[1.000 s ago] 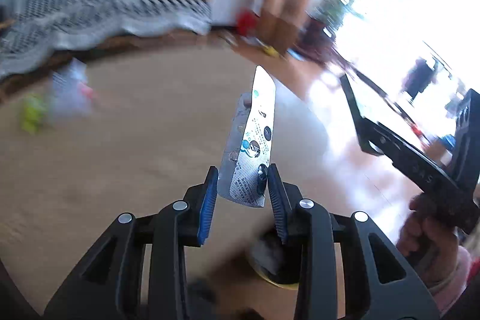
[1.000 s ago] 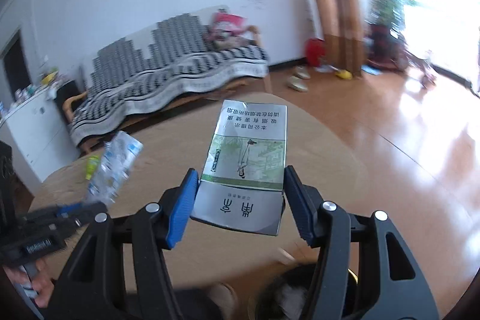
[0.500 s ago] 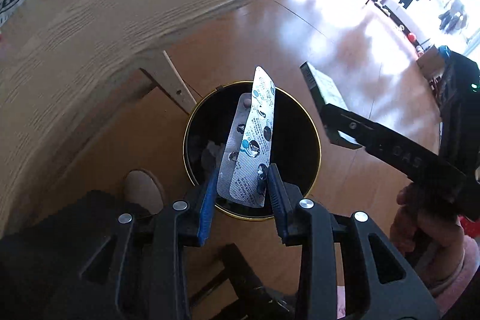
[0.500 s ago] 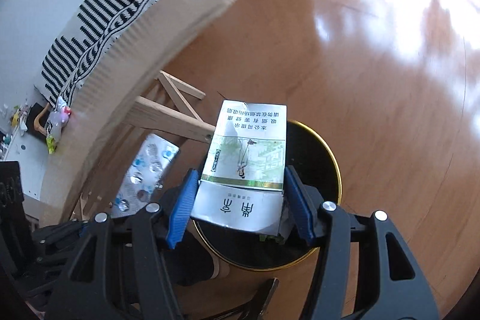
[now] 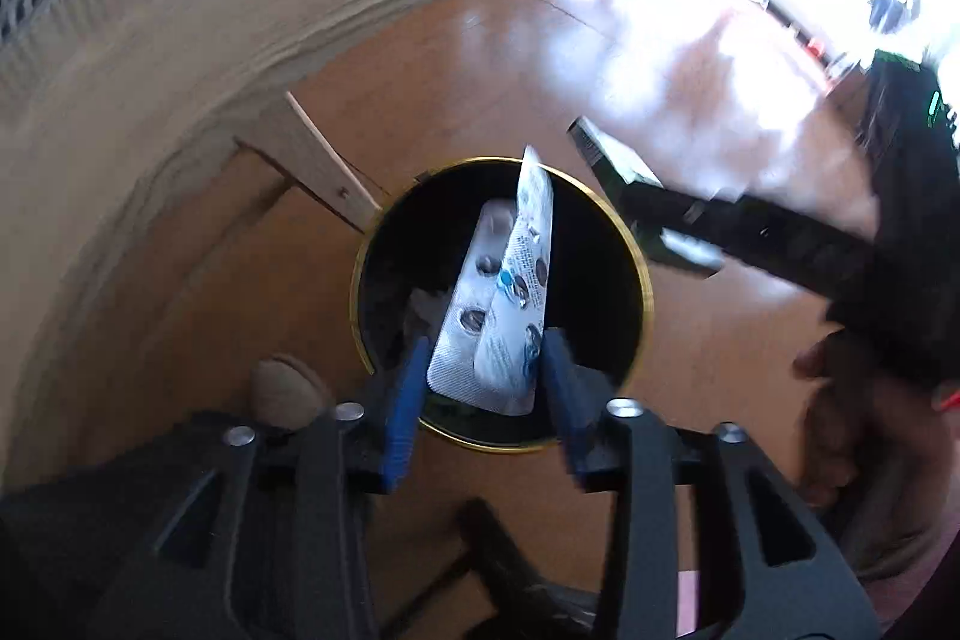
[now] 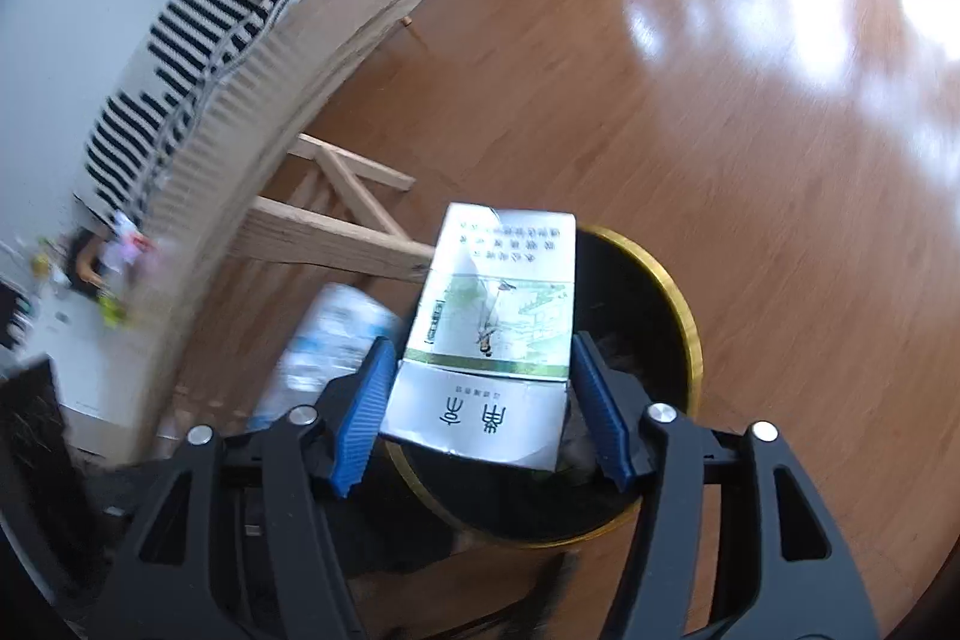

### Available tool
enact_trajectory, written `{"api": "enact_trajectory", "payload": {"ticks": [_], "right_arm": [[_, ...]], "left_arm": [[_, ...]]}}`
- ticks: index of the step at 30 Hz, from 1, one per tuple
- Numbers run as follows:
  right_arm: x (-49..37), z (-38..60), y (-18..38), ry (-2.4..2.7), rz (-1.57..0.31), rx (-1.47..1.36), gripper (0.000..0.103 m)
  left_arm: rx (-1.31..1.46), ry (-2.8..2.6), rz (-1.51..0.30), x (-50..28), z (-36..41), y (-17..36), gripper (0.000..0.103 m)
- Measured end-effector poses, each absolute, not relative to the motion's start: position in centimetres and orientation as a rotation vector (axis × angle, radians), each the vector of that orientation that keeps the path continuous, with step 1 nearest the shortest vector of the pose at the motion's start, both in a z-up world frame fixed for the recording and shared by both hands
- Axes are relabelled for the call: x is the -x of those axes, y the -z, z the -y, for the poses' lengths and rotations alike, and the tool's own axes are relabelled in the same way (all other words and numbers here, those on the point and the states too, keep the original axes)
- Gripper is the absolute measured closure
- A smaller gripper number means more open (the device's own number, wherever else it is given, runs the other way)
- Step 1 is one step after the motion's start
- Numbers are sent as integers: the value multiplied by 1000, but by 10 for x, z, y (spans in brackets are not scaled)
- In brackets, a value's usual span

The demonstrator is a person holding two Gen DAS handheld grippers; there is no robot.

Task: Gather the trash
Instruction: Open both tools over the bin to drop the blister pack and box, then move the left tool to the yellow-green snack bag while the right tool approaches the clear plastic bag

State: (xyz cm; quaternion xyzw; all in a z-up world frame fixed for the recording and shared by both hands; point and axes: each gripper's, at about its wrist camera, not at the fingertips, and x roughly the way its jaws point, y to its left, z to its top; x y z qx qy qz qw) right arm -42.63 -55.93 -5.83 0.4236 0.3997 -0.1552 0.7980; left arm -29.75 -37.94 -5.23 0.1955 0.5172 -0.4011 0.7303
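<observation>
the black bin [image 5: 600,280] with the gold rim stands on the wooden floor [image 6: 690,100], just beside a leg of the wooden table [image 5: 210,10]; some scraps lie dark inside it. my left gripper [image 5: 483,388] hangs over its mouth, jaws opening, the blister packs [image 5: 498,304] between the blue pads, seemingly loose now. my right gripper [image 6: 483,400], over the same bin, is opening too, with a small gap on each side of the cigarette pack [image 6: 498,322]. beyond the table, a striped sofa [image 6: 198,28] against a white wall.
</observation>
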Motion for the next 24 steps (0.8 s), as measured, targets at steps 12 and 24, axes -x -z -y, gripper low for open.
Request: {"api": "enact_trajectory", "payload": {"ticks": [12,24], "right_arm": [[457,582,-19,719,-646,-601,7],[298,484,-83,421,-651,-402,7]], "left_arm": [[-328,734,-758,257,334,-52,6],[-190,166,-830,123,100,-80,6]]}}
